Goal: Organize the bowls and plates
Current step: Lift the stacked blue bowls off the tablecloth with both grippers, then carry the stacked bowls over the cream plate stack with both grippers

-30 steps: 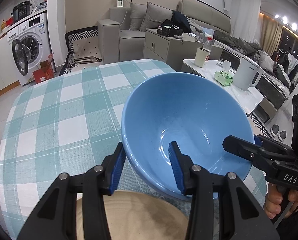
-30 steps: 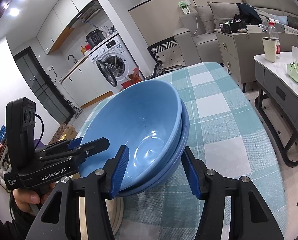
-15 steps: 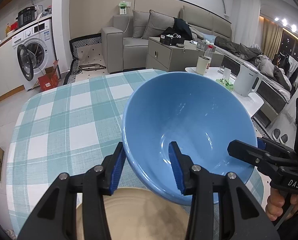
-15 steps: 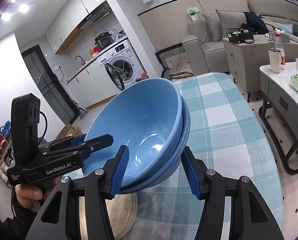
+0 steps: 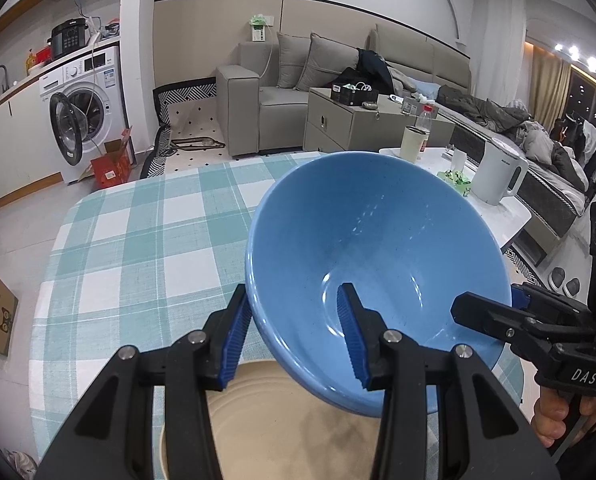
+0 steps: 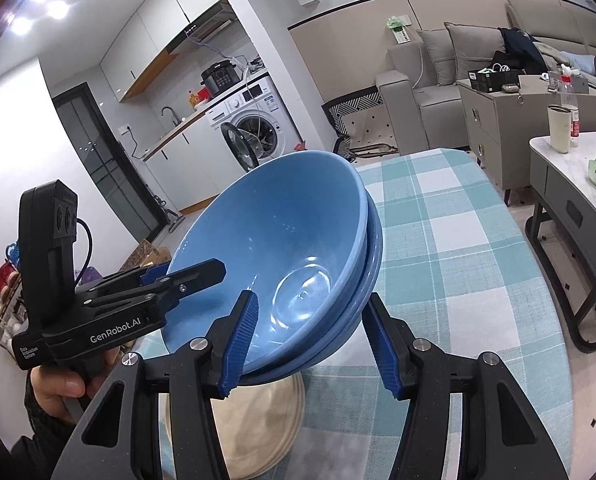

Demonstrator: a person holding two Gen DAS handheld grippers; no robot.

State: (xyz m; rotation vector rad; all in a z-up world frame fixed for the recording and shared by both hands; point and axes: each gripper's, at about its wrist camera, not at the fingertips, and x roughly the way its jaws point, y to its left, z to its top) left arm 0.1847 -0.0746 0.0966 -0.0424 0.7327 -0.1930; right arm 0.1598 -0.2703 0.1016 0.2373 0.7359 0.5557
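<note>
Two blue bowls (image 6: pixel 298 248) sit nested one inside the other, and I have them pinched from both sides, lifted clear above the checked tablecloth (image 5: pixel 137 240). My left gripper (image 5: pixel 295 334) straddles the near rim, one blue pad outside the wall and the other inside the basin, closed tight on the stack. My right gripper (image 6: pixel 312 338) does the same from the opposite side, its left pad inside the upper bowl and its right pad against the outer wall of the lower one, so it clamps both walls at once. From the left wrist camera only the upper bowl's interior (image 5: pixel 378 256) is plain to me, and it holds nothing but glare from the ceiling lights. The right wrist view shows the two rims stacked closely with a thin gap between them, the stack tilted away from that gripper. Directly beneath the bowls and just ahead of my left fingers (image 5: pixel 233 338) lies a beige plate (image 5: pixel 289 432), bare on its face; it also shows below the bowls in the right wrist view (image 6: pixel 257 420). Beyond the stack from the left gripper, a white kettle (image 5: pixel 498 176) and a cream tumbler (image 5: pixel 414 144) stand on a low side table, well apart from the bowls.
</note>
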